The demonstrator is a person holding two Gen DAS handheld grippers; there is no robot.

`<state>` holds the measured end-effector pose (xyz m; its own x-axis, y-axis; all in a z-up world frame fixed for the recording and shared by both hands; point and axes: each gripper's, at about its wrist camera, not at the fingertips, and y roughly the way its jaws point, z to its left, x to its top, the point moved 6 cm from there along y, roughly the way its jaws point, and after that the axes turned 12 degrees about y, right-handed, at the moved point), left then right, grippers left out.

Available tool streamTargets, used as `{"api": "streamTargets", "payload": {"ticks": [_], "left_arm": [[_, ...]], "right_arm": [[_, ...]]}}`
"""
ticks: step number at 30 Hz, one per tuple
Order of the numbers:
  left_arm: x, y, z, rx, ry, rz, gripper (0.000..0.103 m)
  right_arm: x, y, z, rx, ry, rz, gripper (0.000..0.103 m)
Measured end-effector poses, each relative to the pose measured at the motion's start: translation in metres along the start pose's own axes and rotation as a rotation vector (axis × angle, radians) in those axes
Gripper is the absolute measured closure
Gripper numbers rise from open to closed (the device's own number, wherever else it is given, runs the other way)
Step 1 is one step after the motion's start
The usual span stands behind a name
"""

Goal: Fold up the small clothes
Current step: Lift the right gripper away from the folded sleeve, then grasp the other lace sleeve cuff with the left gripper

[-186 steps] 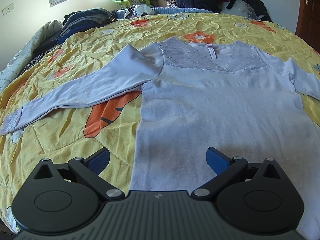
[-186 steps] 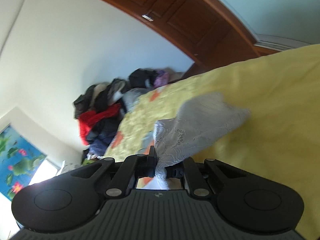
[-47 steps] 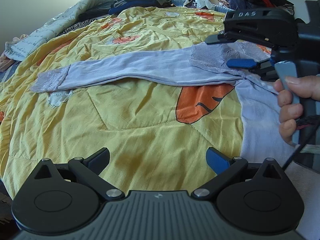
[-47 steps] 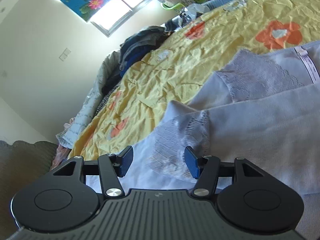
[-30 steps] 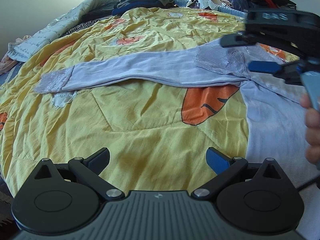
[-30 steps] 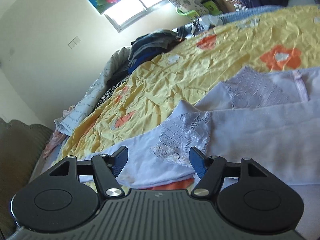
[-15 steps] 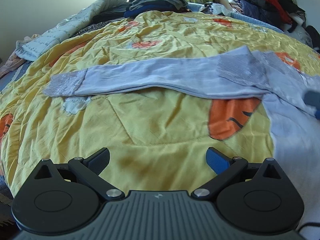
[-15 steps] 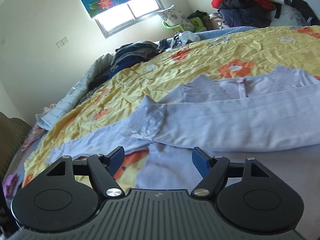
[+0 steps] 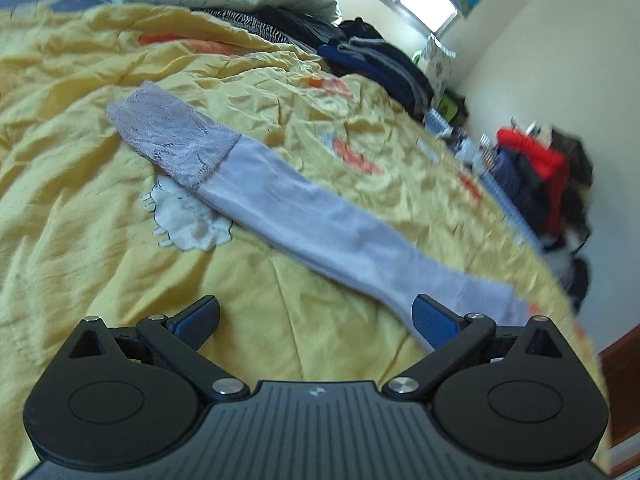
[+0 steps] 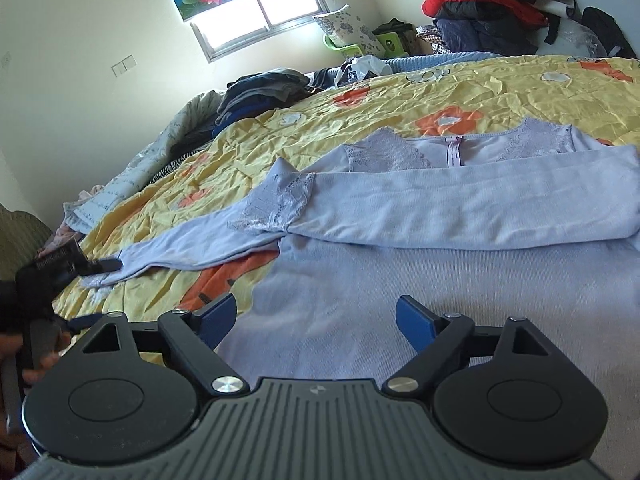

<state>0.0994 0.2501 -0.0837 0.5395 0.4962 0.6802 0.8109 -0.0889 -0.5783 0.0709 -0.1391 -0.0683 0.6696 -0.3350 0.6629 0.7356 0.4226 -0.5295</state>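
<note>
The right gripper (image 10: pixel 316 322), jaws just widened and empty, hangs over the pale lilac knit top (image 10: pixel 400 280) spread on the yellow flowered bedspread (image 10: pixel 440 92). The left gripper (image 9: pixel 316 320), spread wide, hovers near the outstretched lace-cuffed sleeve (image 9: pixel 280 204).

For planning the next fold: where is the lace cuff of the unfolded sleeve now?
In the left wrist view the lace cuff lies upper left on the yellow quilt, beside a white flower print.
</note>
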Motion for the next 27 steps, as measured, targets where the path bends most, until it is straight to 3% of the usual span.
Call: {"api": "streamTargets", "payload": {"ticks": [6,13,18,22,24,26,27], "left_arm": [[0.020,0.014,0.035,-0.195,-0.255,-0.031,0.000],[0.049,0.030,0.061,-0.299,-0.414,-0.109,0.000],[0.063,0.038,0.071,-0.315,-0.445,-0.201,0.000],[0.072,0.047,0.069,-0.288,-0.412,-0.204,0.002],[0.074,0.050,0.068,-0.236,-0.393,-0.176,0.012],[0.074,0.056,0.071,-0.192,-0.382,-0.152,0.030],[0.073,0.059,0.074,-0.170,-0.384,-0.140,0.045]], "right_arm": [[-0.002,-0.002,-0.007,0.017,0.051,0.016,0.016],[-0.002,-0.005,-0.012,0.005,0.069,0.003,0.016],[-0.003,-0.005,-0.016,-0.003,0.076,0.000,0.016],[-0.003,-0.006,-0.018,-0.009,0.078,-0.005,0.016],[-0.003,-0.006,-0.019,-0.010,0.078,-0.005,0.016],[-0.004,-0.007,-0.019,-0.011,0.079,-0.007,0.016],[-0.004,-0.007,-0.019,-0.011,0.079,-0.007,0.016]]}}
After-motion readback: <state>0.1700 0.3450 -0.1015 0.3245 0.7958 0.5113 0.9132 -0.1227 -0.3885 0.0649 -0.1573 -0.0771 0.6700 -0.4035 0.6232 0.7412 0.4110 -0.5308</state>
